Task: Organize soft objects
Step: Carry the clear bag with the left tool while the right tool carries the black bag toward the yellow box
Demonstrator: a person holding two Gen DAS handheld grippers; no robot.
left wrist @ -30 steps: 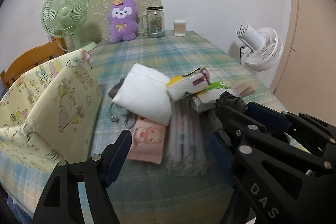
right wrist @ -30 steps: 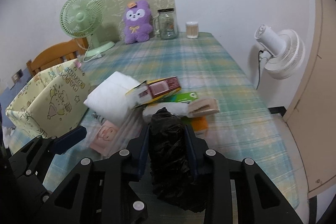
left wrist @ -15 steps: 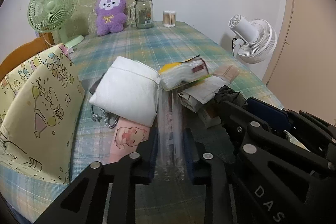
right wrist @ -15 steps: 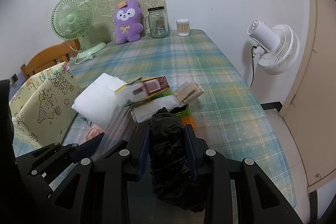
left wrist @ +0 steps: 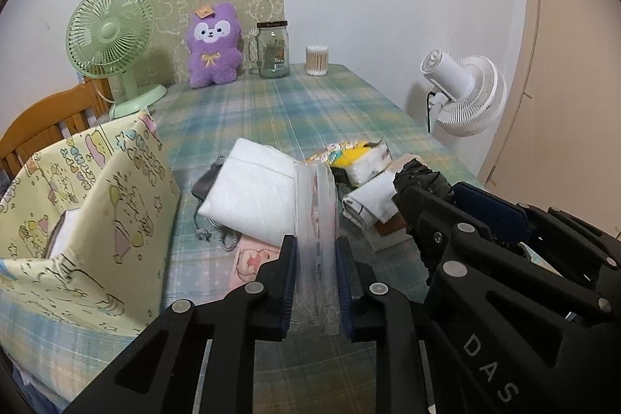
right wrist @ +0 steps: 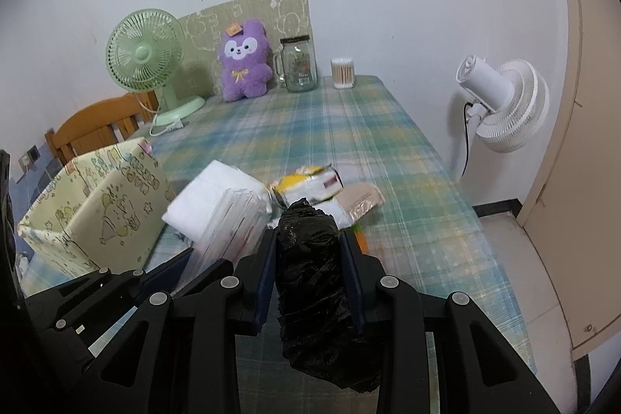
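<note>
A roll of clear plastic bags (left wrist: 315, 220) is clamped in the left gripper (left wrist: 316, 258), lifted above the pile on the desk (left wrist: 302, 111). A roll of black bags (right wrist: 310, 258) is pinched in the right gripper (right wrist: 309, 258). A white cloth (left wrist: 252, 196) and tissue packs (left wrist: 357, 158) are seen beside the yellow fabric box (left wrist: 85, 220).

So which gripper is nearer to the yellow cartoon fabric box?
Left. The left gripper, shut on the clear plastic pack, sits beside the fabric box; the right gripper, holding the black bag, is farther.
</note>
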